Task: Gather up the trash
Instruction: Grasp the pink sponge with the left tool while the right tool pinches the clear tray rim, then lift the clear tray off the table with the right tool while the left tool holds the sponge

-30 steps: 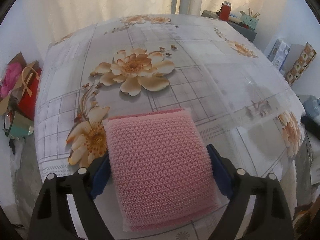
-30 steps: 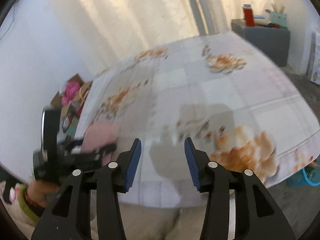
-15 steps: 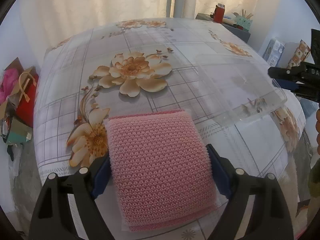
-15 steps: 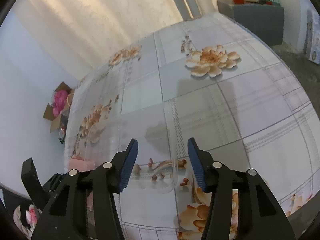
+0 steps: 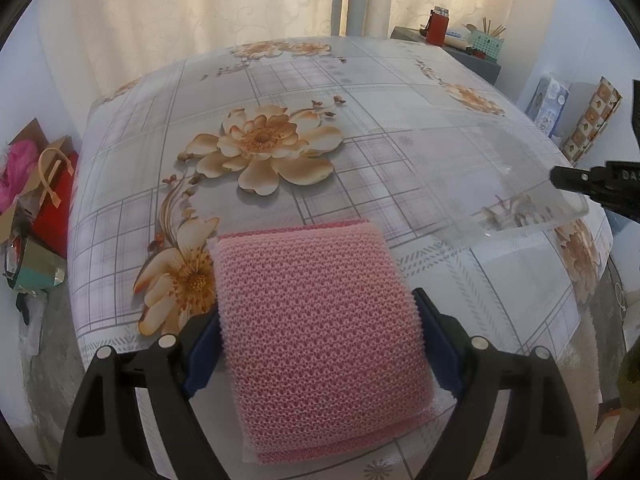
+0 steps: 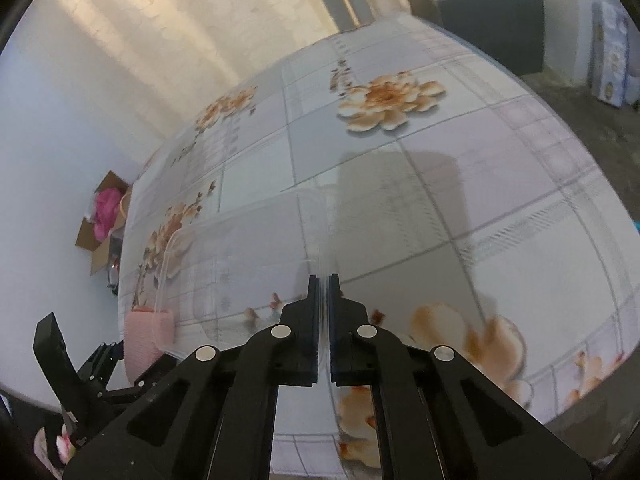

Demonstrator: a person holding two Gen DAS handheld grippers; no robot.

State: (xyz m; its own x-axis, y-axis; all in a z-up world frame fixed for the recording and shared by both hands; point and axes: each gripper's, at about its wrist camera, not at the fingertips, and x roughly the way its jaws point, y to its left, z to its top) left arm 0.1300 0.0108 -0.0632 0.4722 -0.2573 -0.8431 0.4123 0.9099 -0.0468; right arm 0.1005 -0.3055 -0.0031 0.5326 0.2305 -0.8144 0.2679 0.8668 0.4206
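Note:
A pink mesh foam pad [image 5: 312, 272] sits between the blue pads of my left gripper [image 5: 316, 312], which grips it by its two sides over the near edge of the flowered table [image 5: 280, 100]. A clear plastic tray [image 5: 480, 168] hangs tilted over the table's right side. My right gripper [image 6: 324, 284] has its jaws closing to a sliver on the tray's [image 6: 248, 248] thin rim. In the left wrist view the right gripper [image 5: 560, 178] reaches in from the right edge. In the right wrist view, the pink pad [image 6: 146, 332] and left gripper [image 6: 108, 356] show at lower left.
A cardboard box with pink stuff and a red bag [image 5: 52, 184] stand on the floor left of the table. A grey cabinet [image 5: 480, 60] carrying a red flask [image 5: 438, 28] is at the back right. Patterned boxes [image 5: 588, 120] lean against the right wall.
The right gripper swung over the table, came down to the clear tray and shut its jaws on the rim. The tray came into the left view. The left gripper kept still with the pink pad.

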